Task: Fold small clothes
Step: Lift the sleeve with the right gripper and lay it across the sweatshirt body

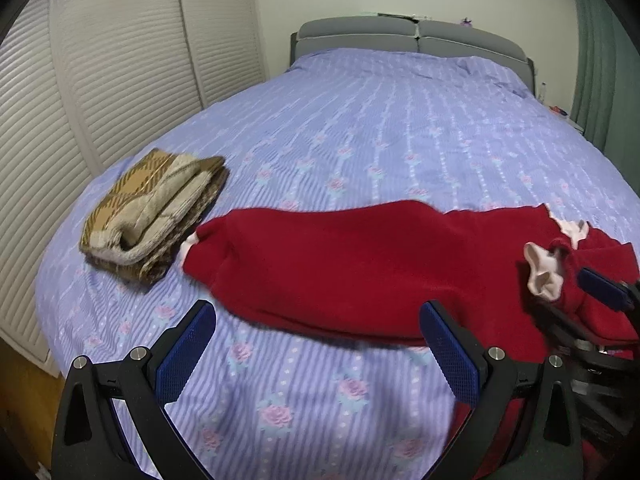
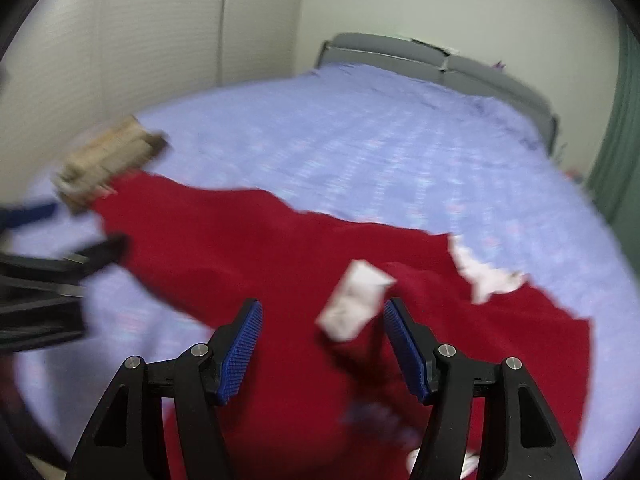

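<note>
Left wrist, folded plaid garment (image 1: 154, 216) sharp, right wrist blurred

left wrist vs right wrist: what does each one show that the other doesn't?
Left wrist only: sharp floral print on the bedspread, and the plaid pattern of the folded blanket.

Right wrist only: a white tag lying on the cloth between the open right gripper fingers; the view is blurred.

Both: red garment spread on the bed, grey headboard, louvred doors, and the left gripper open over the bedspread.
</note>
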A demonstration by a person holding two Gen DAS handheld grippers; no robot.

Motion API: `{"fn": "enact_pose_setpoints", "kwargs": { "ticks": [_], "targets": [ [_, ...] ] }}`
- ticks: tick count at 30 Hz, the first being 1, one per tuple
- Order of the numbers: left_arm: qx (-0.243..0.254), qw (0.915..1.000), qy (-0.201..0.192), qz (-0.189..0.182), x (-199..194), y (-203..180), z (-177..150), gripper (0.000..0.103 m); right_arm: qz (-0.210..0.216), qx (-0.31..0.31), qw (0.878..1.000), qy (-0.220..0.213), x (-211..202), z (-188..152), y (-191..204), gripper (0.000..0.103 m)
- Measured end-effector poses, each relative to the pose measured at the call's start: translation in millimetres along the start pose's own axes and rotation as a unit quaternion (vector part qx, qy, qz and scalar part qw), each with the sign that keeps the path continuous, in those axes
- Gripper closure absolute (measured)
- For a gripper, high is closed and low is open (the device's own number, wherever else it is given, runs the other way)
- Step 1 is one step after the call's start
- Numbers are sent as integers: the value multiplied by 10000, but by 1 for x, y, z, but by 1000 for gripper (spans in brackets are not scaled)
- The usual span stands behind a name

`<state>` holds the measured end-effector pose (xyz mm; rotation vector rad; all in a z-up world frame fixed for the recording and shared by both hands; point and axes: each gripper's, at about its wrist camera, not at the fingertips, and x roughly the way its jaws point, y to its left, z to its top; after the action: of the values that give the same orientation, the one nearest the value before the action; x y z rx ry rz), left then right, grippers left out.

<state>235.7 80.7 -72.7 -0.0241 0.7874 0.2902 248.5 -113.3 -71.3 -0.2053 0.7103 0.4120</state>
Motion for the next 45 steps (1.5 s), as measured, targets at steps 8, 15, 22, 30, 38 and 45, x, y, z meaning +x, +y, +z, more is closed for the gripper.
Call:
{"fn": "enact_pose_setpoints", "kwargs": {
  "ticks": [8, 15, 22, 30, 38, 45],
  "targets": [
    [-555, 9979, 57, -313, 4, 50, -16, 0, -894, 885, 9920, -15, -27, -10, 2, 40],
    [-647, 9976, -118, -214, 19, 99, -23, 12, -1002, 1041, 9895, 40, -11, 2, 19, 40],
    [-1580, 9808, 121, -1136, 62, 139, -10, 23, -680, 734, 9948, 168, 15, 13, 59, 40],
    [-2545, 9556, 476, -1409, 116, 148, -2, 44, -625, 615, 9954, 392, 32, 12, 76, 40],
    [-2933, 9423, 501, -1537, 128, 150, -9, 74, -754, 658, 9938, 489, 31, 7, 69, 40],
    [-1931, 9739, -321, -1147, 53, 129, 24, 75, -902, 900, 9912, 359, 3, 2, 50, 40]
  ]
}}
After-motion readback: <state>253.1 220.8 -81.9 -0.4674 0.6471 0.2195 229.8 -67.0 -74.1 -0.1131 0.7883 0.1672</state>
